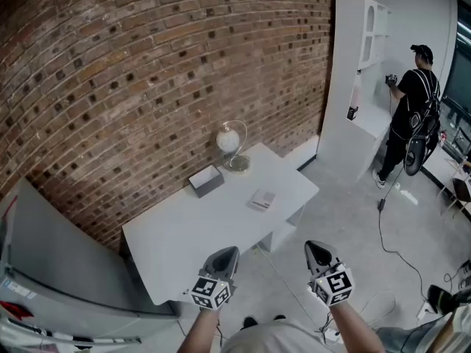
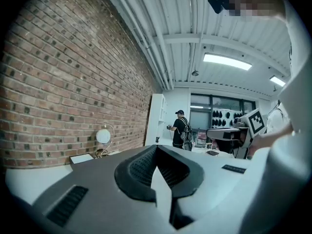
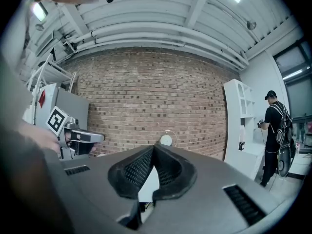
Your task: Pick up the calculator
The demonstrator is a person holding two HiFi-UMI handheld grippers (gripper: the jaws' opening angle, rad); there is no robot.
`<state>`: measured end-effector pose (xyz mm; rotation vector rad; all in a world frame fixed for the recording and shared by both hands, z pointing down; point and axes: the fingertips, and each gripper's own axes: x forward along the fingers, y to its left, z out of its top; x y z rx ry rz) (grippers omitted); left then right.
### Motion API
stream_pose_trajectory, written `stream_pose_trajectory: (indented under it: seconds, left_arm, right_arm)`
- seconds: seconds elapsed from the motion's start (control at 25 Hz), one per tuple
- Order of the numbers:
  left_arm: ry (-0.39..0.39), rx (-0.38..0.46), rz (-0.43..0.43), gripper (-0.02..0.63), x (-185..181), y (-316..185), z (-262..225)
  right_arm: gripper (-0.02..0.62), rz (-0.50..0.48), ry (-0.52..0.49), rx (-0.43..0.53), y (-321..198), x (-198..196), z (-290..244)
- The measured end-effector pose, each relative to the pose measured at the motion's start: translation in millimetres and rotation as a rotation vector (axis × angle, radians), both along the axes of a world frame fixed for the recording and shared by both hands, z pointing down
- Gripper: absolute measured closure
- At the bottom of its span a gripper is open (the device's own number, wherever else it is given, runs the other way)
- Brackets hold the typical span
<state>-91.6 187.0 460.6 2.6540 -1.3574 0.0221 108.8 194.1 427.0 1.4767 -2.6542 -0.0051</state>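
The calculator (image 1: 263, 199), small, flat and grey, lies on the white table (image 1: 184, 248), towards its right end. My left gripper (image 1: 227, 253) and right gripper (image 1: 316, 247) hover side by side short of the table's near edge, well apart from the calculator, both pointing level. In the left gripper view the left gripper (image 2: 157, 147) has its pads together with nothing between them. The right gripper (image 3: 154, 146) looks the same, tips touching and empty. Neither gripper view shows the calculator.
A grey box (image 1: 206, 180) and a globe lamp (image 1: 232, 144) stand at the table's back, against the brick wall. A person (image 1: 413, 101) works at a tall white shelf unit (image 1: 353, 72) far right. A cable (image 1: 388, 234) trails over the floor. A grey panel (image 1: 66, 271) leans at the left.
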Motion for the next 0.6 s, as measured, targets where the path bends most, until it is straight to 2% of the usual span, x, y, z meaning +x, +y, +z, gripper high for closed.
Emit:
stream_pose_trajectory:
  seconds: [0.36,0.6]
  left_arm:
    - [-0.003,-0.025,0.001,0.591,2.4,-0.7,6.8]
    - [0.002,-0.058,0.003,0.554,7.4,-1.2,15.1]
  right_arm:
    - [0.584,-0.004,-0.013,-0.053,2.7,-1.5,8.4]
    - [0.584,0.011,-0.019,-0.043,0.6,8.6,11.6]
